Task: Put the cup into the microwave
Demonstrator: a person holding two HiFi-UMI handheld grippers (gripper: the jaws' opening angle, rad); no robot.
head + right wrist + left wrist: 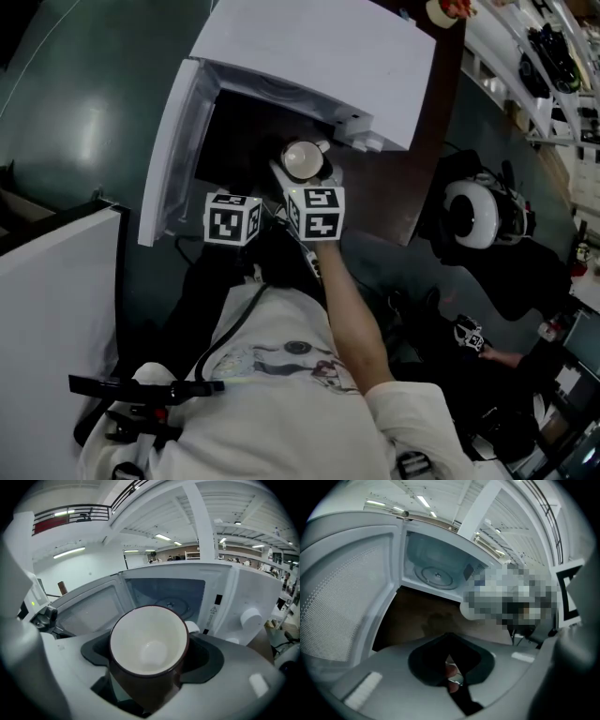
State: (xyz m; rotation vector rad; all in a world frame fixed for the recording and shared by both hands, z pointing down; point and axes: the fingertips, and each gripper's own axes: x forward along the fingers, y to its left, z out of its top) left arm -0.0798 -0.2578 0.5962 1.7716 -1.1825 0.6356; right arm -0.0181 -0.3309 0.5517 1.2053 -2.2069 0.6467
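A cup (149, 644), white inside and dark brown outside, sits upright and empty between the jaws of my right gripper (147, 670), which is shut on it. From the head view, the cup (302, 159) hangs just in front of the open mouth of the white microwave (319, 56). The cavity with its glass turntable (171, 599) lies straight ahead of the cup. My left gripper (451, 667) is lower and to the left, shut with nothing in it, and faces the cavity (436, 571).
The microwave door (173, 150) stands swung open to the left. The control panel with a round knob (251, 618) is right of the cavity. The microwave stands on a dark brown table (441, 141). A white headset (469, 214) lies to the right.
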